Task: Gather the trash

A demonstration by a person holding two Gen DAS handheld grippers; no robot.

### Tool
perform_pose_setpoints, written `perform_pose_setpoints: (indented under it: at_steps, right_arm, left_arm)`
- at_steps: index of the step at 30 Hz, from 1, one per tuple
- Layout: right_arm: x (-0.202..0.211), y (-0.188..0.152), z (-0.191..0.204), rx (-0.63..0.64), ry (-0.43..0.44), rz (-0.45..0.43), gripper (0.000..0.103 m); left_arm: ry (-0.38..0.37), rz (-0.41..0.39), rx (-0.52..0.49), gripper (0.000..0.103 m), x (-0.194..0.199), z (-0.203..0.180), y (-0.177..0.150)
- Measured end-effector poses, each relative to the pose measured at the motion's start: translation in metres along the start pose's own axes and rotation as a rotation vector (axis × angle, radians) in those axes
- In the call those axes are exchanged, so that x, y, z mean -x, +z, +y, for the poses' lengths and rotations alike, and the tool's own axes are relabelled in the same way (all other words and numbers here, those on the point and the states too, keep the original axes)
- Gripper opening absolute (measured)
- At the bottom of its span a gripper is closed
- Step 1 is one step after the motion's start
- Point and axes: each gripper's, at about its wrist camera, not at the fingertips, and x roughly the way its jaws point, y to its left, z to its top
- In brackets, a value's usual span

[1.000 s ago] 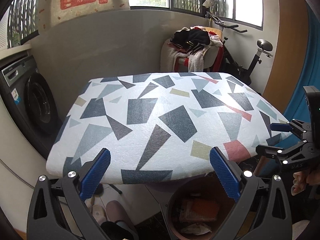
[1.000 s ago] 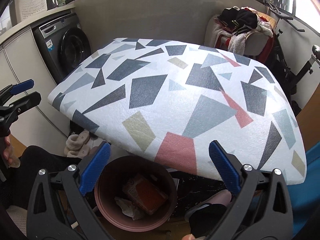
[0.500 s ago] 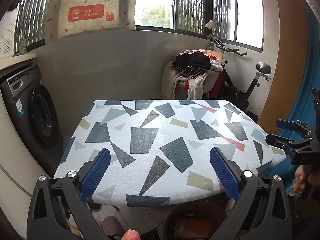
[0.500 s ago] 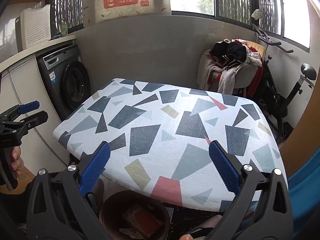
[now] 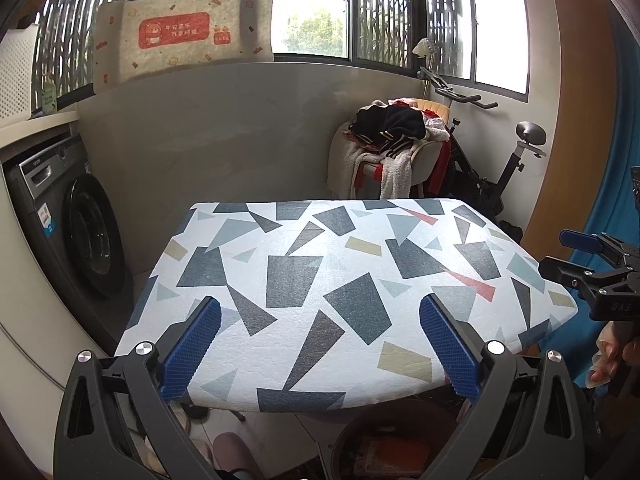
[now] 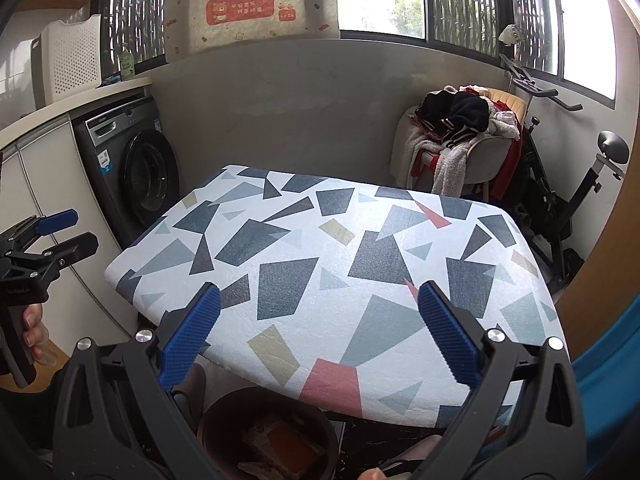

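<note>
Hovering near the surface's front edge, the left tool (image 5: 320,344) and the right tool (image 6: 319,340) each stood with blue-padded jaws spread wide and nothing between them. Directly below, under the near edge, sat a round brown bin (image 6: 224,412) holding trash (image 6: 286,442): an orange packet and crumpled pale scraps. Each tool also showed at the margin of the other's view, the right tool (image 5: 576,258) at the right side and the left tool (image 6: 52,236) at the left side, gripped by a hand (image 6: 34,330). Beyond them spread the surface (image 5: 332,280), covered in white cloth printed with grey, blue, tan and red shapes. Farther back stood a washing machine (image 5: 68,220) at left, a chair heaped with clothes (image 5: 392,140), and an exercise bike (image 5: 500,168) beside it at right, below barred windows.
</note>
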Motion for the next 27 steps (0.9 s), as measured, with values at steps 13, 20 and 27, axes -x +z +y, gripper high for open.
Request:
perform_pose_setpoints:
  at_steps: [13,20,27]
  right_arm:
    - [0.0011,0.0012,0.0036,0.006,0.003,-0.008,0.097]
    - [0.0016,0.0012,0.0049,0.005,0.004,-0.011,0.097]
    - [0.0022,0.0006,0.0039,-0.003,0.015,-0.015,0.097]
  left_arm:
    - [-0.021,0.012,-0.027,0.097,0.0003,-0.0087,-0.0025]
    - [-0.020,0.006,-0.024,0.097,0.0008,-0.0089,-0.0019]
    - [-0.020,0.007,-0.025,0.097,0.0009,-0.0089,-0.0021]
